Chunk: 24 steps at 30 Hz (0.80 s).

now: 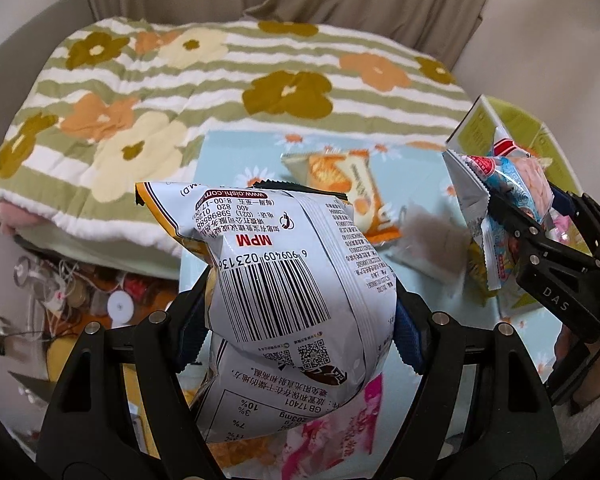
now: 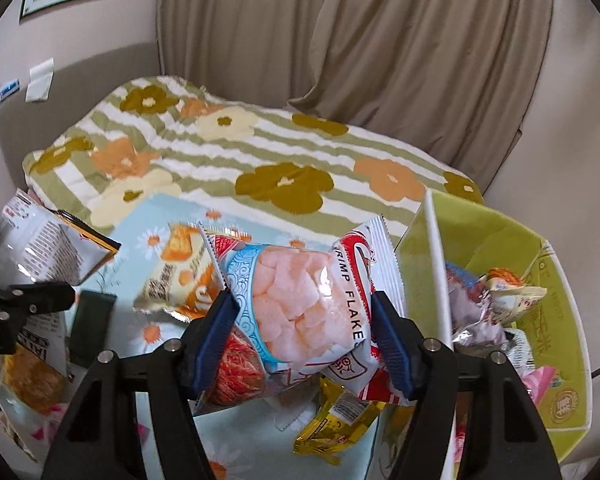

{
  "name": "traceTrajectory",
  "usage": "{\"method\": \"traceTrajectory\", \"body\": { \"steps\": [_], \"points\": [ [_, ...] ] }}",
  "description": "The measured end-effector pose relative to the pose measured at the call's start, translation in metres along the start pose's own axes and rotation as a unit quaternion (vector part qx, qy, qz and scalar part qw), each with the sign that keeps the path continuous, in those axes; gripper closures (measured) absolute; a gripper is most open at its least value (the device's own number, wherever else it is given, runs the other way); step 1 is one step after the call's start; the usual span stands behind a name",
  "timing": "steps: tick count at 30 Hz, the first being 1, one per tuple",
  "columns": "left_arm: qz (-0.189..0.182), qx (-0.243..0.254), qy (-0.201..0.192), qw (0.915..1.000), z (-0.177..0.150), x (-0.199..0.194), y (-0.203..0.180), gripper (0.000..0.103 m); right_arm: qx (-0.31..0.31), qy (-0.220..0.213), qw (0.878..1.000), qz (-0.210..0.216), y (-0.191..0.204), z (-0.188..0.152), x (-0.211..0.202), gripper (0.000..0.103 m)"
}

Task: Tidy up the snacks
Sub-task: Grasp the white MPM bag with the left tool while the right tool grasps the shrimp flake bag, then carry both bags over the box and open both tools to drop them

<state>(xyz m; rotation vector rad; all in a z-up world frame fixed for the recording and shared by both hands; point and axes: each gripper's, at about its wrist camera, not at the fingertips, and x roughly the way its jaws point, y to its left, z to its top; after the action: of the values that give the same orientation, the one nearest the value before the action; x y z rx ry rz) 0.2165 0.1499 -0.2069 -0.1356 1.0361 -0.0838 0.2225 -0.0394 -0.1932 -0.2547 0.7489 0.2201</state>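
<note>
In the left wrist view, the left hand-held gripper (image 1: 296, 312) is clamped across the middle of a silver chip bag (image 1: 288, 280), barcode side up, held above the worktop (image 1: 236, 156) with its pale blue flowered cloth. Farther back on the cloth lies an orange biscuit packet (image 1: 352, 188), and at the right edge the right hand-held gripper (image 1: 516, 216) carries its own packet near a green box (image 1: 520, 120). The chip bag looks light, puffed with air and slick, so it will likely dent and slide; pinching it across the belly as now, or on a crimped end seam, seems safest for the brittle contents. In the right wrist view, the right hand-held gripper (image 2: 304, 332) is closed on a shrimp flake bag (image 2: 304, 304), squeezing it at the waist just above the cloth. The green box (image 2: 496, 248) stands just to its right with a few wrapped snacks already inside, and a yellow packet (image 2: 340, 420) lies on the cloth below the bag. The shrimp flakes appear fragile too, so a gentle squeeze is wise.
</note>
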Motion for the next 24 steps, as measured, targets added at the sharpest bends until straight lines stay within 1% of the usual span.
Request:
{"method": "traceTrajectory", "body": {
  "steps": [6, 11, 16, 21, 24],
  "points": [
    [-0.024, 0.018, -0.04, 0.9988, 0.017, -0.028, -0.013, 0.029, 0.037, -0.025, 0.999, 0.004, -0.012, 0.014, -0.035, 0.039],
    [-0.057, 0.04, -0.063, 0.9955, 0.033, -0.047, -0.036, 0.029, 0.072, -0.04, 0.997, 0.004, -0.03, 0.02, -0.063, 0.039],
    [-0.085, 0.064, -0.084, 0.9908, 0.045, -0.065, -0.077, 0.029, 0.104, -0.052, 0.993, -0.001, -0.066, 0.021, -0.093, 0.039],
    [-0.105, 0.075, -0.102, 0.9864, 0.05, -0.076, -0.127, 0.029, 0.116, -0.06, 0.991, -0.007, -0.109, 0.014, -0.115, 0.039],
    [-0.114, 0.076, -0.102, 0.9853, 0.051, -0.075, -0.161, 0.029, 0.115, -0.058, 0.992, -0.007, -0.137, 0.008, -0.122, 0.039]
  ]
}}
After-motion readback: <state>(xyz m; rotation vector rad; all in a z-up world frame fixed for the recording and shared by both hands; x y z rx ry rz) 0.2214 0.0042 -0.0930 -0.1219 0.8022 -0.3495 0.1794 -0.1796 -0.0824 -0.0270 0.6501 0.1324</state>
